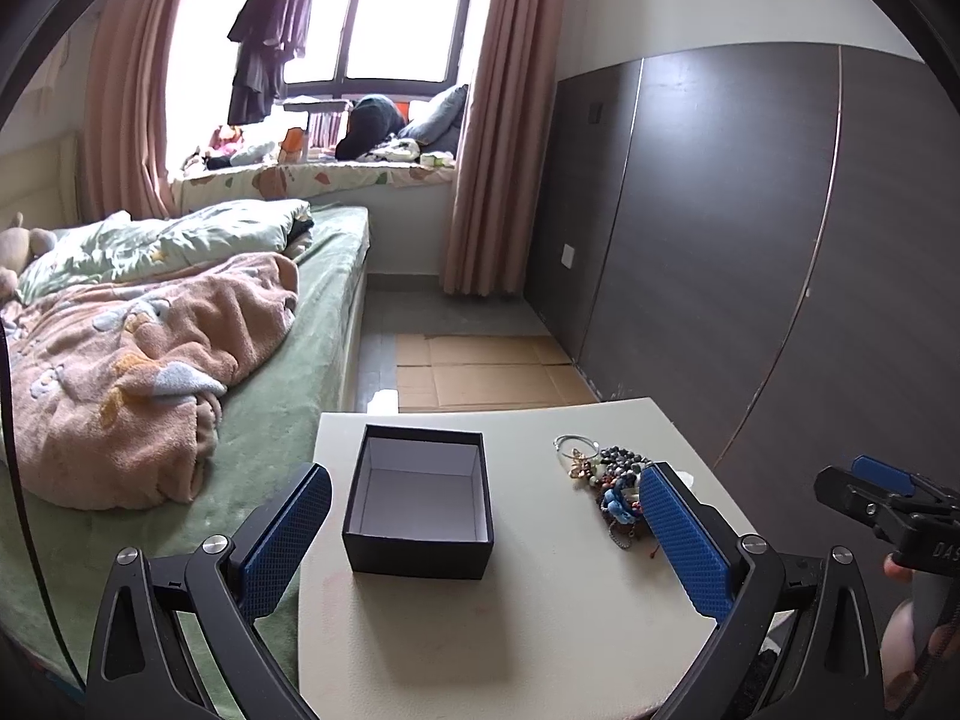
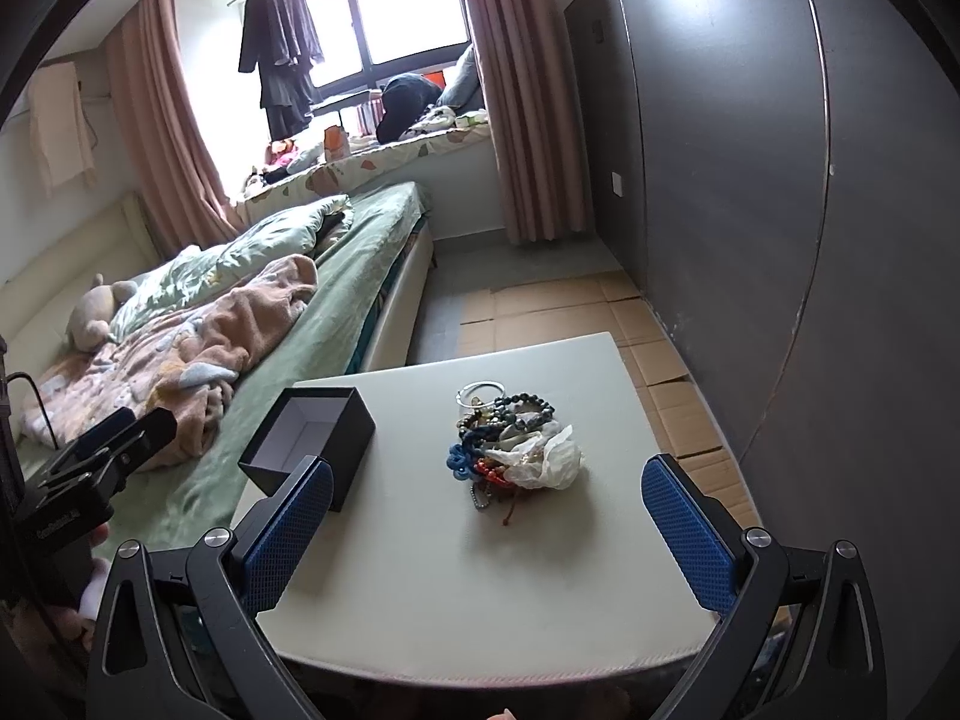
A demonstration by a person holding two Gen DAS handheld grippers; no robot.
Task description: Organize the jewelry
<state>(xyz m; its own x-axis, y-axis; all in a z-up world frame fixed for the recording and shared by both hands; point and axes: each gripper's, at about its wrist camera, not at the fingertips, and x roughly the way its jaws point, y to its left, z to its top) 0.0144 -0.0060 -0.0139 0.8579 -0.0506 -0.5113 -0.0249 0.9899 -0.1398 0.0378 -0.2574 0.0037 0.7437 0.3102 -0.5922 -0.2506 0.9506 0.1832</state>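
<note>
Beside a green bed, the pale square table (image 2: pixel 540 570) carries a tangled jewelry heap (image 2: pixel 510 450) of beaded bracelets, chains and crumpled white wrap. At its nine o'clock sits a rigid black box (image 1: pixel 420 504), white-lined, empty. Left gripper (image 1: pixel 480 534) and right gripper (image 2: pixel 486 534) both hover spread apart, holding nothing.

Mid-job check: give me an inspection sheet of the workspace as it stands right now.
Surface: white table, mostly bare.
Job's things: black box, open, lidless, nothing inside; jewelry pile of beaded bracelets, chains and a silver bangle, right of the box and apart from it.
Clutter: crumpled white plastic on the pile.
Grippers: left hand-held gripper open, framing the box; right hand-held gripper open, facing the pile; neither holds anything.
Cables: one dark cable at the left edge, over the bed.
Surroundings: unmade bed, flattened cardboard on the floor, dark wardrobe.
</note>
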